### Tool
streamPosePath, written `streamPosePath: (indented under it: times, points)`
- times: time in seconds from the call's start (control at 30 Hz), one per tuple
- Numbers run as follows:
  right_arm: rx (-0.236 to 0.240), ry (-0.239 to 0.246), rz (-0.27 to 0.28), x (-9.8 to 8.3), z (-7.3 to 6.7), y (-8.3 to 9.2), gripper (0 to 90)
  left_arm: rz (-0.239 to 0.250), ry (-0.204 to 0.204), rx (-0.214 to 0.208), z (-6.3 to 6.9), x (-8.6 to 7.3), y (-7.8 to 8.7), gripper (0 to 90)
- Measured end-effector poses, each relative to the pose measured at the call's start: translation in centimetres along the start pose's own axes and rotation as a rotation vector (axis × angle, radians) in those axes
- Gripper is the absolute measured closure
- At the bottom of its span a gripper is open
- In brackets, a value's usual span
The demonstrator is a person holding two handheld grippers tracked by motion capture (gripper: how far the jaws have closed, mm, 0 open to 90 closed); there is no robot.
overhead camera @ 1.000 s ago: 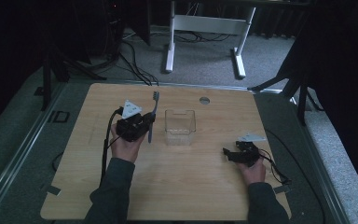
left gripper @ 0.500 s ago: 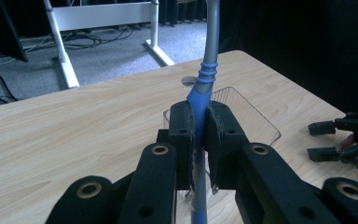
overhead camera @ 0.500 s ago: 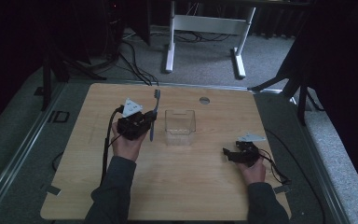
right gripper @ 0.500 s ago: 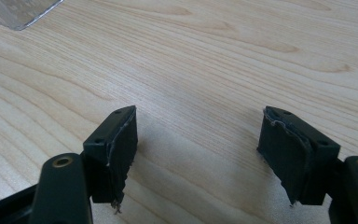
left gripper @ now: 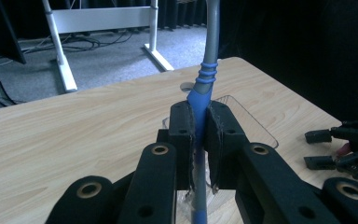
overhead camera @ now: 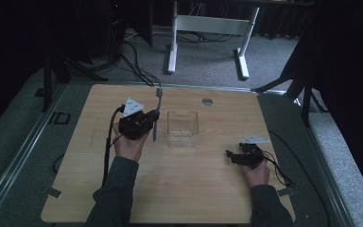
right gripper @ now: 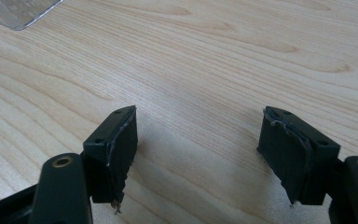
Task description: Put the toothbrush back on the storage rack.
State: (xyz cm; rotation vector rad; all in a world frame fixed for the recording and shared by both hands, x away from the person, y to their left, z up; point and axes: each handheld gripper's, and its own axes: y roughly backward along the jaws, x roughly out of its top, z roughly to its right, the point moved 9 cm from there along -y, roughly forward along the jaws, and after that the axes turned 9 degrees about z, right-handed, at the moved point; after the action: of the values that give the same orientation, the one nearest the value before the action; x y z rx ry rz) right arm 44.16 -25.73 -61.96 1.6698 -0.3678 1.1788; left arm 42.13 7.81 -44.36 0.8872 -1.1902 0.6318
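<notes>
One camera sits high up, above the person's side of the table [overhead camera: 179, 189]. It looks forward and down, from far off, so the whole wooden top and the floor behind it fit in.

One camera rides on the left gripper [overhead camera: 137, 124]. It looks along its own two black jaws, very close, out over the far part of the table toward the white desk legs [left gripper: 60, 56]. It and the high camera both see the clear box [left gripper: 256, 121].

One camera rides on the right gripper [right gripper: 200, 154]. It points down at the wood, very near. A corner of the clear box peeks in at its top left.
</notes>
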Motion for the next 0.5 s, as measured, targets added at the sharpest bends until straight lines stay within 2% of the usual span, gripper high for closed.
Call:
streamPosePath:
  times: [0.23, 0.5]
  points:
    - [0.0, 0.001, -0.001, -0.01, 0.01, 0.0, 27.6, 0.005, 0.003, -0.011, 0.29, 0.38, -0.2, 81.4]
    - [0.0, 0.002, 0.0, 0.0, 0.01, 0.0, 27.6, 0.019, 0.017, -0.005, 0.29, 0.8, -0.48, 81.4]
